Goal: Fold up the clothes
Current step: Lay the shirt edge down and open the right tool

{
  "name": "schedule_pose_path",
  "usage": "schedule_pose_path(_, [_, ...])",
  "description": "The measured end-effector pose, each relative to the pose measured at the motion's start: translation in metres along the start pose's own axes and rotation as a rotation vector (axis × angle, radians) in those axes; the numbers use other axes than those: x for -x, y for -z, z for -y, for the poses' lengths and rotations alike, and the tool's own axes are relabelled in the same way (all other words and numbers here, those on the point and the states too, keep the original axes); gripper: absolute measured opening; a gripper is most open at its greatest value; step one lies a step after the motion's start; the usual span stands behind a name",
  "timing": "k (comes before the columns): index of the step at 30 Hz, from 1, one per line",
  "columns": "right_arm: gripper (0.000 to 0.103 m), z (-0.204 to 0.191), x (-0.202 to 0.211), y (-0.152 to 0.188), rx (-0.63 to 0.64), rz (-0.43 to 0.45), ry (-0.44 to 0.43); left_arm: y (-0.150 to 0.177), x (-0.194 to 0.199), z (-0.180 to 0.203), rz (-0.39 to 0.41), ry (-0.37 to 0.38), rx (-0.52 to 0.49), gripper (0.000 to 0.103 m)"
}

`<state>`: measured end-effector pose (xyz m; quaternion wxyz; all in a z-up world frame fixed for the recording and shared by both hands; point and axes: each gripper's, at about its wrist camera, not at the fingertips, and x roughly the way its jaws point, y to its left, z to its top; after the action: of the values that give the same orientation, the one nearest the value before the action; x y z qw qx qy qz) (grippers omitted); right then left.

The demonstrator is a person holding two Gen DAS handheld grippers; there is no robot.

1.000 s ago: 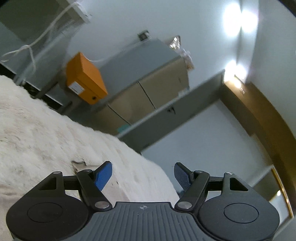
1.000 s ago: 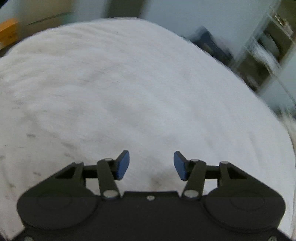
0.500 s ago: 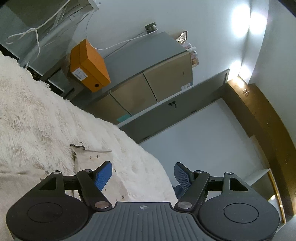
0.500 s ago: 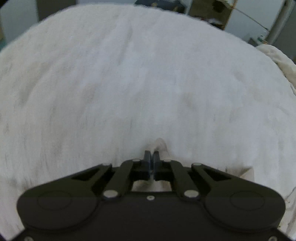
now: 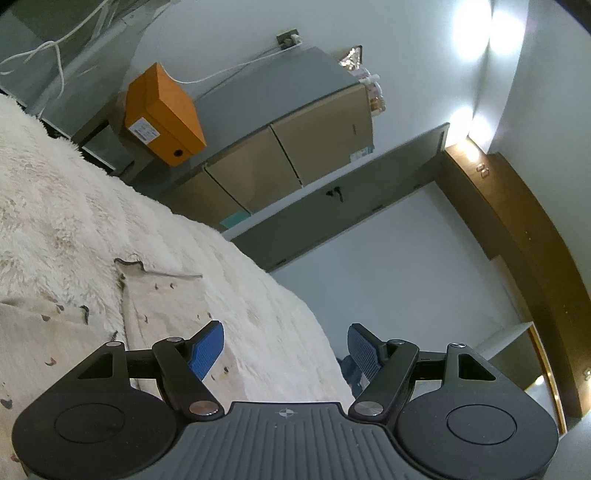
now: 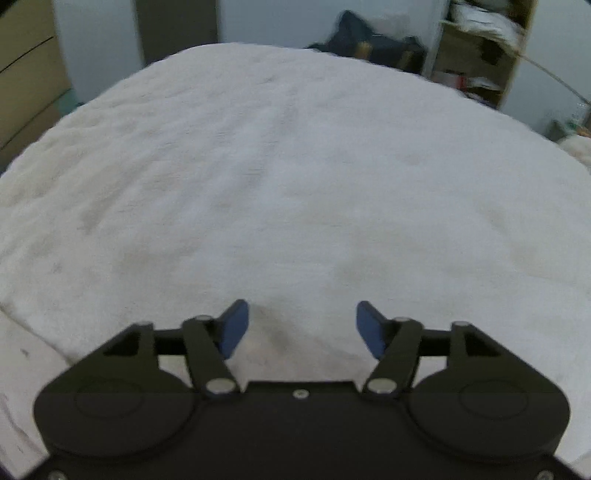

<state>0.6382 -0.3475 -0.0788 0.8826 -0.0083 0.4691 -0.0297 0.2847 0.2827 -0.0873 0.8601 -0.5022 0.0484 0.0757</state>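
Left wrist view looked out tilted over a fluffy white blanket point(image 5: 74, 206) that filled the left of the frame. On it, at lower left, lay a cream garment point(image 5: 159, 306) dotted with small dark marks, spread flat with one straight edge running toward mid-frame. The left gripper point(image 5: 284, 350) sat at the bottom with its blue fingers point(image 5: 205, 349) wide apart and nothing between them; the left-hand finger hung over the garment's near part, though contact could not be judged. An orange box point(image 5: 162, 114) showed at upper left, beside tan cabinets point(image 5: 280, 155) at upper centre, with bright lights point(image 5: 480, 26) at upper right.

Right wrist view was blurred and pointed down at the same blanket point(image 6: 295, 184), which covered nearly the whole frame. The right gripper point(image 6: 301, 328) sat at the bottom centre, its fingers point(image 6: 232, 328) parted and opening, holding nothing. Just ahead of the gap a small peak of pale cloth point(image 6: 273, 332) rose from the surface, clear of both fingers. A shelf unit point(image 6: 476, 55) stood at upper right.
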Motion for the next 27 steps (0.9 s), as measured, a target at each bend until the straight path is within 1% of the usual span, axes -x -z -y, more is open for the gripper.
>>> schedule_pose_path(1, [0.064, 0.024, 0.006, 0.007, -0.015, 0.001, 0.012, 0.003, -0.001, 0.003, -0.005, 0.004, -0.007, 0.068])
schedule_pose_path(3, [0.064, 0.057, 0.006, 0.029, -0.082, -0.015, -0.033, 0.009, -0.002, 0.008, -0.011, 0.009, -0.015, 0.068])
schedule_pose_path(6, [0.064, 0.091, -0.007, 0.061, -0.175, -0.097, -0.166, 0.026, -0.006, 0.021, -0.033, 0.025, -0.041, 0.068])
schedule_pose_path(9, [0.062, 0.111, -0.033, 0.083, -0.31, -0.14, -0.288, 0.041, -0.01, 0.03, -0.053, 0.037, -0.056, 0.068])
schedule_pose_path(10, [0.058, 0.115, -0.036, 0.084, -0.343, -0.143, -0.308, 0.045, -0.011, 0.032, -0.055, 0.037, -0.052, 0.068])
schedule_pose_path(11, [0.055, 0.122, -0.048, 0.091, -0.425, -0.145, -0.365, 0.05, -0.013, 0.034, -0.058, 0.035, -0.047, 0.068])
schedule_pose_path(12, [0.041, 0.124, -0.057, 0.095, -0.471, -0.155, -0.405, 0.054, -0.015, 0.036, -0.06, 0.035, -0.046, 0.068])
schedule_pose_path(13, [0.001, 0.125, -0.061, 0.098, -0.494, -0.17, -0.42, 0.059, -0.017, 0.039, -0.063, 0.035, -0.053, 0.068])
schedule_pose_path(14, [0.004, 0.125, -0.07, 0.098, -0.52, -0.211, -0.45, 0.064, -0.019, 0.042, -0.065, 0.035, -0.06, 0.068])
schedule_pose_path(15, [0.001, 0.121, -0.071, 0.092, -0.487, -0.203, -0.451, 0.069, -0.021, 0.045, -0.068, 0.037, -0.069, 0.068])
schedule_pose_path(17, [0.001, 0.116, -0.06, 0.071, -0.391, -0.136, -0.439, 0.078, -0.023, 0.051, -0.074, 0.042, -0.099, 0.068])
schedule_pose_path(18, [0.001, 0.113, -0.055, 0.058, -0.338, -0.095, -0.424, 0.082, -0.024, 0.054, -0.076, 0.043, -0.111, 0.068])
schedule_pose_path(19, [0.001, 0.109, -0.054, 0.053, -0.286, -0.08, -0.401, 0.085, -0.025, 0.056, -0.077, 0.044, -0.121, 0.068])
schedule_pose_path(21, [0.001, 0.079, -0.051, 0.036, 0.015, -0.021, -0.235, 0.093, -0.027, 0.06, -0.082, 0.047, -0.14, 0.068])
schedule_pose_path(22, [0.001, 0.072, -0.055, 0.036, 0.074, -0.014, -0.203, 0.098, -0.029, 0.063, -0.088, 0.052, -0.157, 0.068])
schedule_pose_path(23, [0.001, 0.058, -0.059, 0.039, 0.174, -0.013, -0.155, 0.103, -0.031, 0.066, -0.094, 0.055, -0.173, 0.068])
schedule_pose_path(24, [0.003, 0.051, -0.061, 0.046, 0.212, -0.023, -0.138, 0.105, -0.033, 0.068, -0.099, 0.057, -0.187, 0.068])
schedule_pose_path(25, [0.009, 0.047, -0.061, 0.051, 0.232, -0.027, -0.121, 0.108, -0.034, 0.07, -0.104, 0.06, -0.202, 0.068])
schedule_pose_path(26, [0.02, 0.048, -0.055, 0.06, 0.245, -0.023, -0.097, 0.111, -0.035, 0.073, -0.11, 0.065, -0.219, 0.068])
schedule_pose_path(27, [0.036, 0.052, -0.054, 0.059, 0.247, -0.02, -0.091, 0.113, -0.035, 0.075, -0.117, 0.072, -0.238, 0.068])
